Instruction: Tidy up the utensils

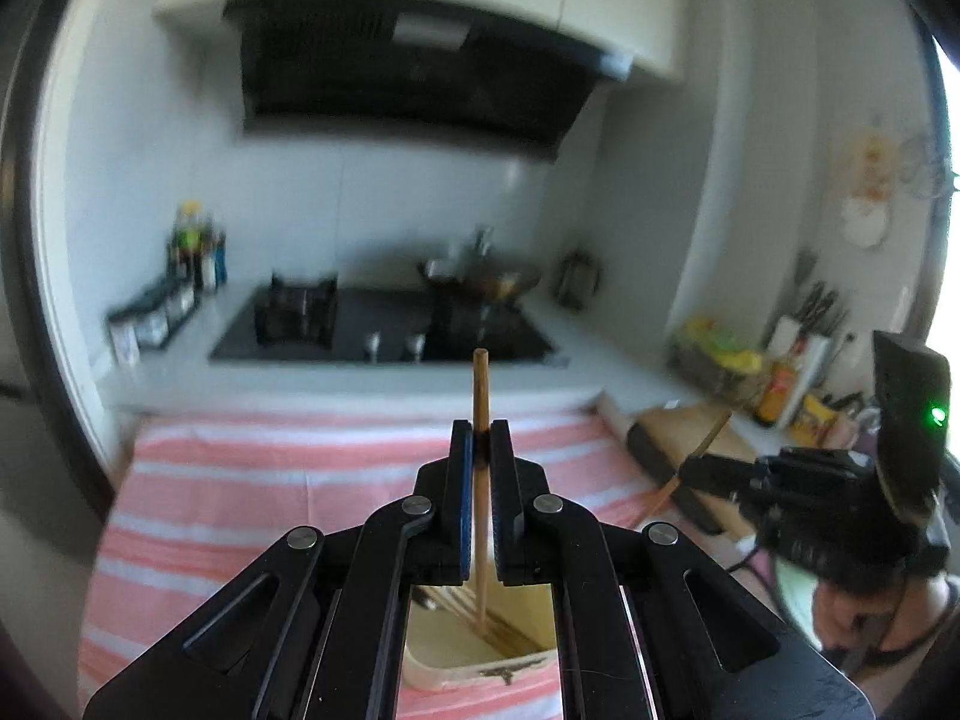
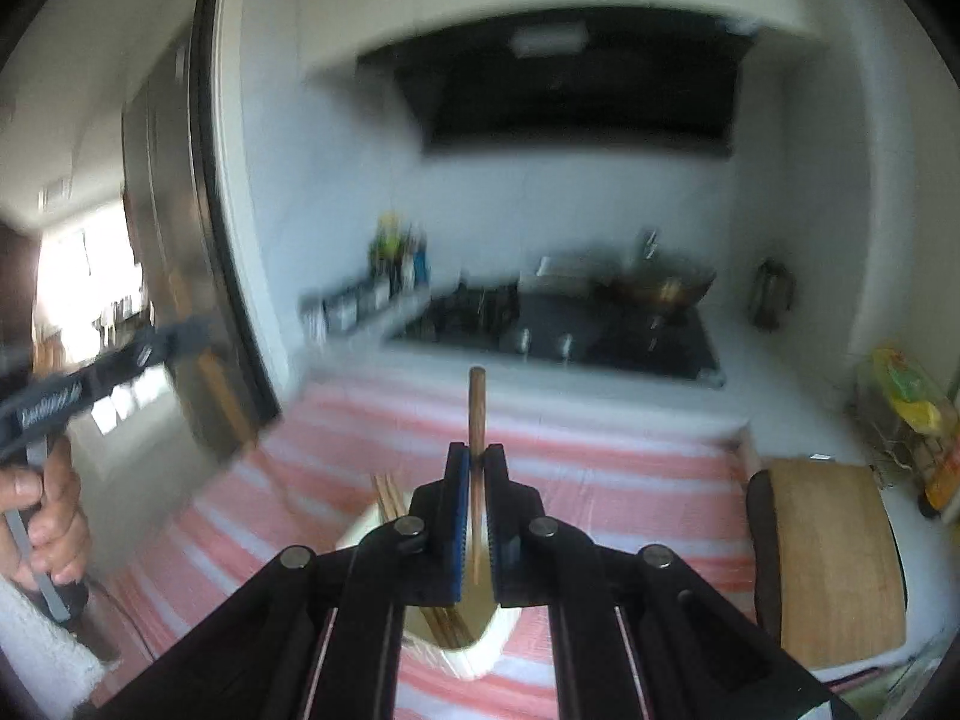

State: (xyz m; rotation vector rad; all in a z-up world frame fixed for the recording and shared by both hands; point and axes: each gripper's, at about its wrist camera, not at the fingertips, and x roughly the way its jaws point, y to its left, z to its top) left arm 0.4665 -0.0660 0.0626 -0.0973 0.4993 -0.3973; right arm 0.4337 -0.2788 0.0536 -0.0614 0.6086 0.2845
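My left gripper (image 1: 480, 429) is shut on a wooden chopstick (image 1: 480, 381) held upright, its lower end inside a cream utensil holder (image 1: 474, 669) that holds several chopsticks. My right gripper (image 2: 477, 453) is shut on another wooden chopstick (image 2: 477, 402), also upright, over the same cream holder (image 2: 480, 654) with several chopsticks (image 2: 387, 495) leaning in it. The right gripper (image 1: 690, 471) shows at the right of the left wrist view, holding its chopstick (image 1: 711, 441). The left gripper's body (image 2: 90, 378) shows blurred at the left of the right wrist view.
A pink and white striped cloth (image 1: 270, 480) covers the counter. A wooden cutting board (image 2: 834, 546) lies at the right. A black stove (image 1: 384, 324) with a wok (image 1: 492, 285) is behind. Bottles (image 1: 195, 252) and a knife block (image 1: 804, 324) stand along the walls.
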